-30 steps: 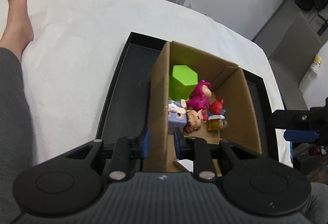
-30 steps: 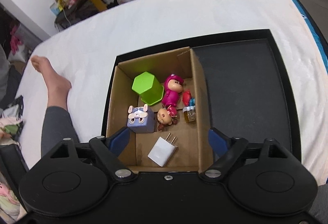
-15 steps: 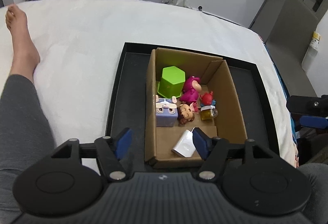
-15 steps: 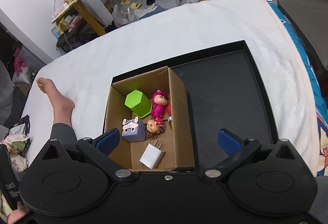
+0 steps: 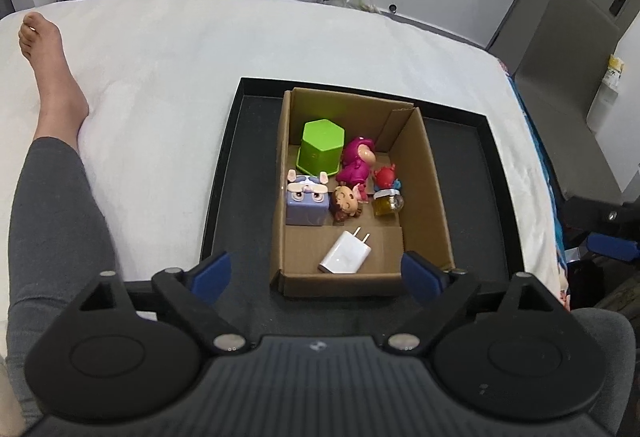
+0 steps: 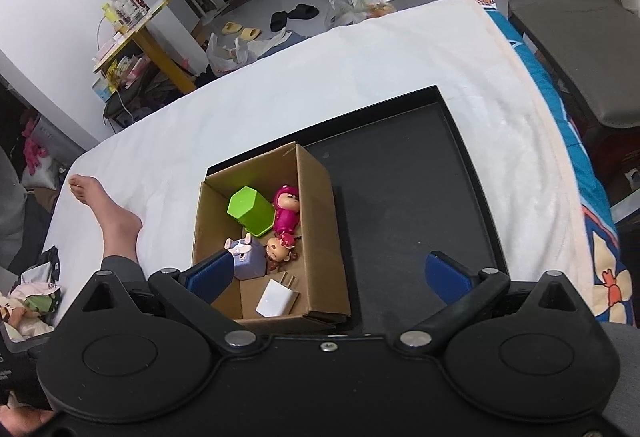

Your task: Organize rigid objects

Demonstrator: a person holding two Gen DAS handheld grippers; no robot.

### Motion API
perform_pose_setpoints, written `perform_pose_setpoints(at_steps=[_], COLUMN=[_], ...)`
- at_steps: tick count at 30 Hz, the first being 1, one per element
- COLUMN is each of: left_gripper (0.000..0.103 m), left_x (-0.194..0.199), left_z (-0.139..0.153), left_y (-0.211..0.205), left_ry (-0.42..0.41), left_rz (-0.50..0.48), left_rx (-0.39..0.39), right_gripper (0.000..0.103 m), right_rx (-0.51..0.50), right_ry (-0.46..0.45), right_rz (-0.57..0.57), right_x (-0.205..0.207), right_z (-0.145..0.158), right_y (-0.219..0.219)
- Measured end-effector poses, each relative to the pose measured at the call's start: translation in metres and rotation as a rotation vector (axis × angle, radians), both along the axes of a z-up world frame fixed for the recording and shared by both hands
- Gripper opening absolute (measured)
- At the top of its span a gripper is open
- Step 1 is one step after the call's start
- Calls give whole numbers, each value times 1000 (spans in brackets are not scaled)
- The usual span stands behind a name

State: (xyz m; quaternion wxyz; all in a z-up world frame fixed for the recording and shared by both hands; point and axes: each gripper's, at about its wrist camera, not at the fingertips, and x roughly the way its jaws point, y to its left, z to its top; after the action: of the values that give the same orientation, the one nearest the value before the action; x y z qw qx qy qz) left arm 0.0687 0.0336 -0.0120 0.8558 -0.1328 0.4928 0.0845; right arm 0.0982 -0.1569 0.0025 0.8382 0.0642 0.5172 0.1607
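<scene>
Ahead of both hand-held grippers sits the box point(image 5: 424, 173) of toys point(image 5: 322, 147) on the tray point(image 5: 248, 165) — light, stiff card, best pinched by a side wall. Left hand-held gripper point(image 5: 316, 273) opening, empty; right hand-held gripper point(image 6: 334, 275) wide, empty.

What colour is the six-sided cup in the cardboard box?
Bright green, clearest in the left wrist view.

In the right wrist view, the cardboard box's point(image 6: 320, 237) right wall hides the red figure and small jar; a blue finger pad point(image 6: 210, 273) covers the box's near left corner.
</scene>
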Motion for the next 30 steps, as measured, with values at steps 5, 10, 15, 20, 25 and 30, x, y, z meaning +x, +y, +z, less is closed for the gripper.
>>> perform_pose_setpoints(at_steps=[5,10,15,20,25,30], left_gripper=[96,97,97,98,98,98], left_x=[-9,-18,-28,-36,-44,-49], left_z=[9,18,27,35,42,50], left_y=[-7,-11,-15,-18,-19,-20], left_ry=[-13,-22,-36,-54,-65,-78], left_rz=[3,6,8,-4,-7,-20], left_rx=[4,5,12,15,16,-6], right_gripper=[103,103,103,103,103,103], right_rx=[-10,-24,-44,-60,-70,-79], right_ry=[-18,-46,-69,-88,-95,-117], right_rz=[7,10,4,7,14,15], right_x=[-7,-14,-22,-30,-37,-45], right_z=[7,17,28,37,43,53], right_y=[-5,-11,-16,-17,-16,-15])
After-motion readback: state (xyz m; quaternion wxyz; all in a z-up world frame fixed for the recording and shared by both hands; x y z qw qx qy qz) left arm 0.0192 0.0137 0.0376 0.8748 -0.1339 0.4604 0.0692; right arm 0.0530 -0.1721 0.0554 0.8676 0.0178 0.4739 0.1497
